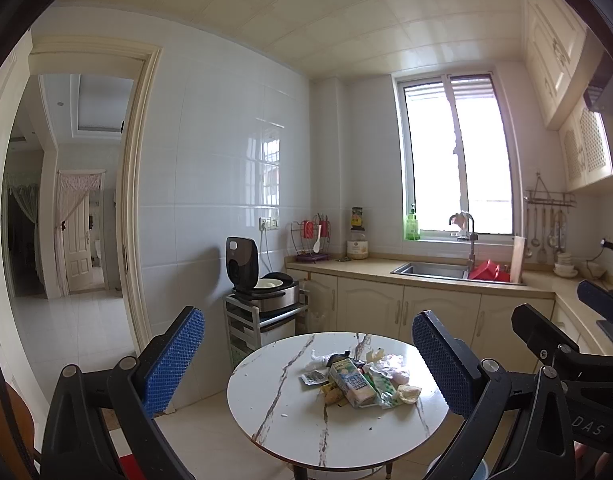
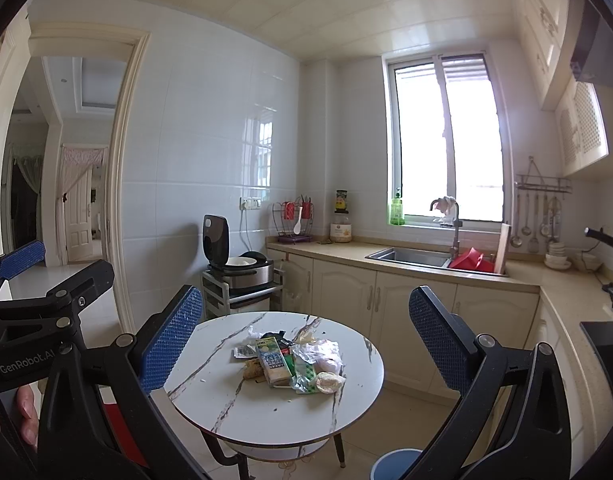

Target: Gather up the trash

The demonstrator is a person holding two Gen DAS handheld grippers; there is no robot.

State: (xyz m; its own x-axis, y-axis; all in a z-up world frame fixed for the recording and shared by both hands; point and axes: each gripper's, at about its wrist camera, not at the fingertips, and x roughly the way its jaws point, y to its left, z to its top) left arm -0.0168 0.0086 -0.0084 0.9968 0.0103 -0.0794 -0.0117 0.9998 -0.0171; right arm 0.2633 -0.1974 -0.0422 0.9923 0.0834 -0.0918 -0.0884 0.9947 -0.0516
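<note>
Left tool [image 1: 306, 364]: black frame, blue dimpled pads, released wide and empty; held level, well back from the round white marble-patterned worktop [image 1: 274, 412] and aimed across it toward the sink wall; its frame also shows at the left edge of the right wrist view

Right tool [image 2: 304, 340]: same build, released wide, empty; held level beside the left one, well short of the worktop; fingertips of a hand [image 2: 26, 416] show low left in its view

Heap of trash [image 1: 356, 378]: drink carton with green and white print, crumpled clear plastic, small sachets, food scraps; lies near the worktop's centre, untouched, framed between the pads in both views

Round blue bin [image 2: 394, 464]: on the floor, below the worktop's right edge
</note>
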